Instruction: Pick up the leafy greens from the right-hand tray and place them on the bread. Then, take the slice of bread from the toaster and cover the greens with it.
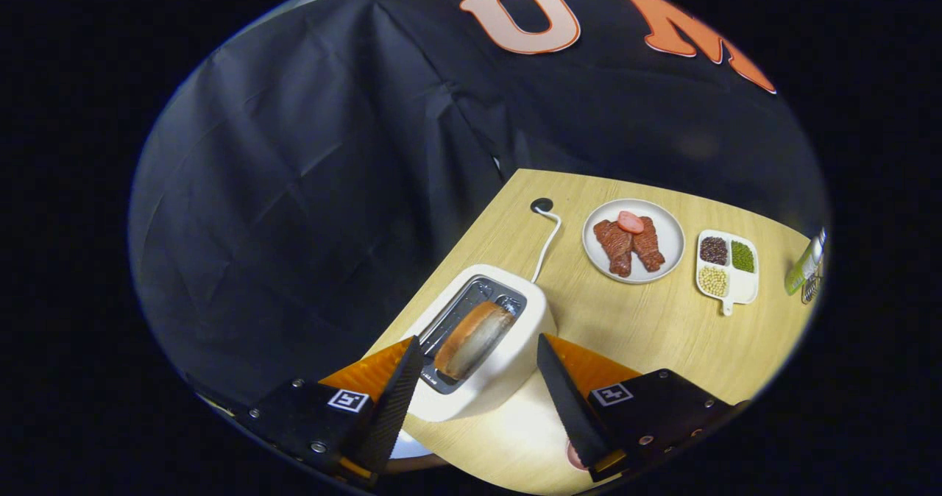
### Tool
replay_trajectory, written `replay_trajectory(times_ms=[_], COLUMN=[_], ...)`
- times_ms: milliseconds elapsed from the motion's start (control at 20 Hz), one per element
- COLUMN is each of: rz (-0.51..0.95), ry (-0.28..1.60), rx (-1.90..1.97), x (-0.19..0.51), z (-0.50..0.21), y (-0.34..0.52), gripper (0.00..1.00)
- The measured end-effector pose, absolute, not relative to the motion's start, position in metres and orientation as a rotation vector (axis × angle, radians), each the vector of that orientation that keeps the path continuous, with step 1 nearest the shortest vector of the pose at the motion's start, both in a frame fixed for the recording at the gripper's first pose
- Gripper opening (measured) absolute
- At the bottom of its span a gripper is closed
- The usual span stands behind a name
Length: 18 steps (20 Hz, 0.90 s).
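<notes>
The hand-held gripper [478, 382], fingers spread wide, hovers over the toaster [508, 356], probably about to descend and pinch the bread slice [472, 338].

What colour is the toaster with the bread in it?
Cream white toaster, seen in the gripper view between the open tool's fingers.

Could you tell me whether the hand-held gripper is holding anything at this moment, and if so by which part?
Nothing is held. The hand-held gripper is open, its fingers either side of the toaster, with the bread slice standing in the slot untouched.
</notes>
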<state>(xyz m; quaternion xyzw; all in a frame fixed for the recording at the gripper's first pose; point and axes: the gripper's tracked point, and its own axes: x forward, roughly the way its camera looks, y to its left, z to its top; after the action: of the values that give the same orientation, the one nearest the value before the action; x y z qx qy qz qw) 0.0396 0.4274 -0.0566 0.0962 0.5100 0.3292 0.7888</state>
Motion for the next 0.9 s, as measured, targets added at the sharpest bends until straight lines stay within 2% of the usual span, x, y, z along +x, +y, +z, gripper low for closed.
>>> replay_trajectory(times_ms=[250,400,700,900], rz=[0.670,0.610,0.579,0.565], ry=[1.172,1.213,1.284,1.302], rx=[0.169,0.156,0.146,0.129], x=[0.039,0.046,0.041,0.039], z=[-0.082,-0.094,-0.107,-0.114], y=[0.441,0.438,0.453,0.460], gripper=[0.93,0.87,0.64,0.40])
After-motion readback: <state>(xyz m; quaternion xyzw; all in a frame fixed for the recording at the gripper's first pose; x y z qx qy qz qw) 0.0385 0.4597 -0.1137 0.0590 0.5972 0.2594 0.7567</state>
